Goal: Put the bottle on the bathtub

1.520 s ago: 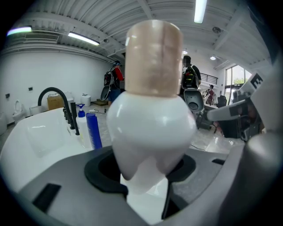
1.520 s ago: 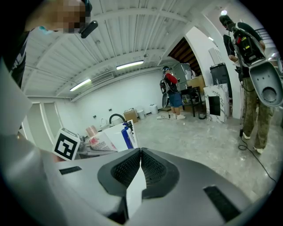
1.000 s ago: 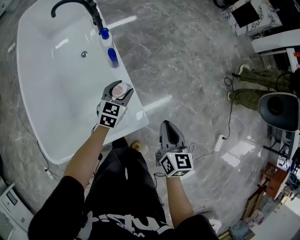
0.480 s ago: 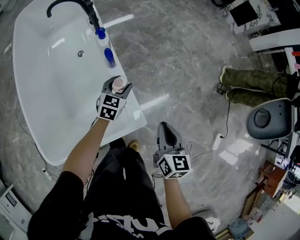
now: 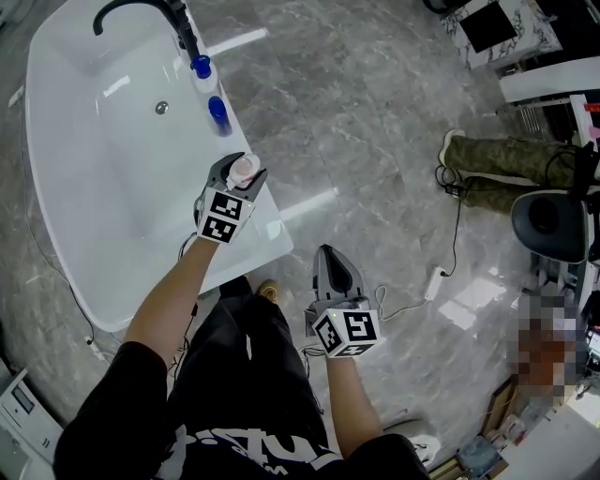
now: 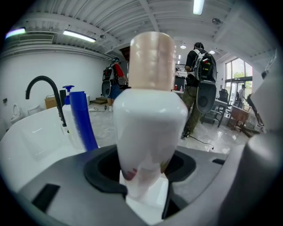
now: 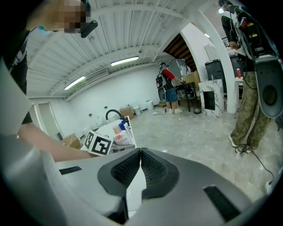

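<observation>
- Two claws are in view. The left claw (image 5: 240,171) grips the bottle (image 6: 148,119) low on its body, with one jaw on each side.
- The bottle stands straight up in the claw, with its tan cap (image 6: 150,59) on top. Its long way runs up and down.
- It is right over the rim (image 5: 270,225) of the tub (image 5: 84,187), on the floor side. I cannot tell if its bottom touches the rim.
- The rim lies just under the bottle, so I think the next move is straight down, then let go.
- A blue bottle (image 5: 218,112) and a pump bottle (image 5: 201,67) stand further along that rim, by the black tap (image 5: 141,9).
- The right claw (image 5: 336,253) is closed on nothing. It hangs over the floor, well away from the tub. The left claw is the near one.
</observation>
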`<state>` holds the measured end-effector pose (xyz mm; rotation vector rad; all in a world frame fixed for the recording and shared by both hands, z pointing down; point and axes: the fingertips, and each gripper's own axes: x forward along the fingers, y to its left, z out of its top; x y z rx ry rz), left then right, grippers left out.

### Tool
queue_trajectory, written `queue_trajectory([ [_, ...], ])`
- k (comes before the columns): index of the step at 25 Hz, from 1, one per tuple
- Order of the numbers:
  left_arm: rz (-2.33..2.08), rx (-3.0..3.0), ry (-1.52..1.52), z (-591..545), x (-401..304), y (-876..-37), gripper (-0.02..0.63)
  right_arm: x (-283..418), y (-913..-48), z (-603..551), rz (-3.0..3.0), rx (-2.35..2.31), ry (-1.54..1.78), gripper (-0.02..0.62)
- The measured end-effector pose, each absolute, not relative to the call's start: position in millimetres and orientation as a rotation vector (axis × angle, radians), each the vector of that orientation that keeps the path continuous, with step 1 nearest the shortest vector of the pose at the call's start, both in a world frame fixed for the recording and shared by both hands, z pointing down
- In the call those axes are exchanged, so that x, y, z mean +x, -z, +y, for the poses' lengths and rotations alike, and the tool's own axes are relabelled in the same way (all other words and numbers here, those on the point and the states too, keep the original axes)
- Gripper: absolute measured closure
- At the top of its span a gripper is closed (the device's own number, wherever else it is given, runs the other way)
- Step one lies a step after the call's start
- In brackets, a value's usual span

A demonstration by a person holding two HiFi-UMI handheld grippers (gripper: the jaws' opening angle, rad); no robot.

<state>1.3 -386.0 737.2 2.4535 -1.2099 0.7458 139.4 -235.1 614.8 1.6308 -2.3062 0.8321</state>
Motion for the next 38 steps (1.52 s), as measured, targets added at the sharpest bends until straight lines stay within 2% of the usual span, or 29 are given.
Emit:
queue_trajectory([
  [20, -1.214, 2.374, -0.728, -376, -8, -733, 0.35, 140, -603, -232, -2.328, 1.629, -0.807, 0.569],
  [38, -1.28, 2.347, -0.622, -319, -21, -656, 0.348, 142, -563, -195, -2.366, 1.605, -0.748, 0.571],
])
